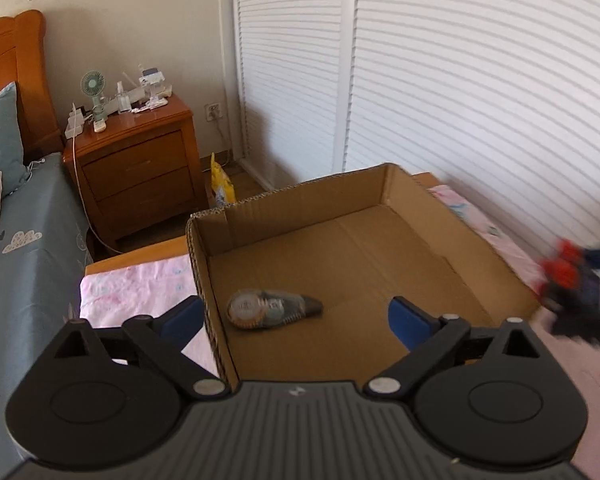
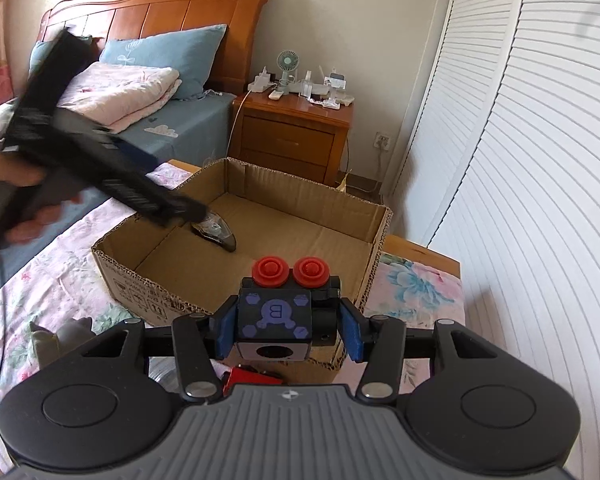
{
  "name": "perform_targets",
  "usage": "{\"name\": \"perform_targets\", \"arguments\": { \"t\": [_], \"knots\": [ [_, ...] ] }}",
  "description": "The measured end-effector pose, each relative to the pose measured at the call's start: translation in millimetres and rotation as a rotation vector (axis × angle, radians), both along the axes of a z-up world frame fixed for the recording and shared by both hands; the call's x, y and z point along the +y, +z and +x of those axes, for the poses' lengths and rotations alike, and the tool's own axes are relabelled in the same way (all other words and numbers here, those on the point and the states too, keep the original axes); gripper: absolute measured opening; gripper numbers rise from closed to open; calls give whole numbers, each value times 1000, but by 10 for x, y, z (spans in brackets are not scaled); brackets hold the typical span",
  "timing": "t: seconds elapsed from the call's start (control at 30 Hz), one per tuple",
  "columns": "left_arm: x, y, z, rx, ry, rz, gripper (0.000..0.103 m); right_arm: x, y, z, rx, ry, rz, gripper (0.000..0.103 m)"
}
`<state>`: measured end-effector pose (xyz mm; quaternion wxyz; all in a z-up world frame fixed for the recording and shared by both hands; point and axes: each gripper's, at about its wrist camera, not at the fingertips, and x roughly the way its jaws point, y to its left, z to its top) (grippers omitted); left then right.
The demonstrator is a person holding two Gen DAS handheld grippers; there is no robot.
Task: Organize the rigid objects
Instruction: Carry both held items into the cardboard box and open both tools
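An open cardboard box [image 1: 384, 196] lies on a pink floral cloth and shows in the right wrist view [image 2: 376, 236] too. A correction-tape dispenser [image 1: 272, 307] lies on the box floor; in the right wrist view its tip [image 2: 220, 234] shows past the other gripper. My left gripper [image 1: 296, 316] is open and empty, just above the box's near left corner. My right gripper [image 2: 286, 330] is shut on a dark toy block with two red knobs [image 2: 274, 312], held before the box's near wall. It shows blurred in the left wrist view [image 1: 572, 280].
A wooden nightstand [image 2: 292, 136] with a small fan and clutter stands beyond the box. A bed with blue pillows [image 2: 160, 56] is to the left. White louvred doors [image 2: 520, 160] run along the right. A red object [image 2: 252, 376] lies under the right gripper.
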<state>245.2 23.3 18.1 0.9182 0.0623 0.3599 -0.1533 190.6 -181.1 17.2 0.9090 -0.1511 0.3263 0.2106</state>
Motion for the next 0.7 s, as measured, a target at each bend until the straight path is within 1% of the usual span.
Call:
{"name": "perform_targets", "arguments": {
  "t": [0.1,0.17,0.23,0.37,0.43,0.5,0.6,0.7],
  "knots": [
    [37,85,-223,-20,3,22,101,49,-22,122,19,1,-2,56],
    [72,110,-440,-54,8,32,101,79,-37,213,33,-2,-3,56],
    [123,104,-613,-72,25,37,101,123,-74,298,45,-10,-5,56],
    [253,81,-891,-68,52,12,101,195,-125,452,72,-19,-3,56],
    [310,61,-1010,-83,84,27,101,237,-143,550,81,-28,-10,56],
    [346,34,-1134,-100,93,49,101,289,-154,650,92,-31,-17,56],
    [373,-44,-1250,-91,86,56,101,382,-176,802,97,-34,-38,56],
    [379,-127,-1351,-69,73,27,101,465,-194,959,101,-51,-46,56]
  ]
}}
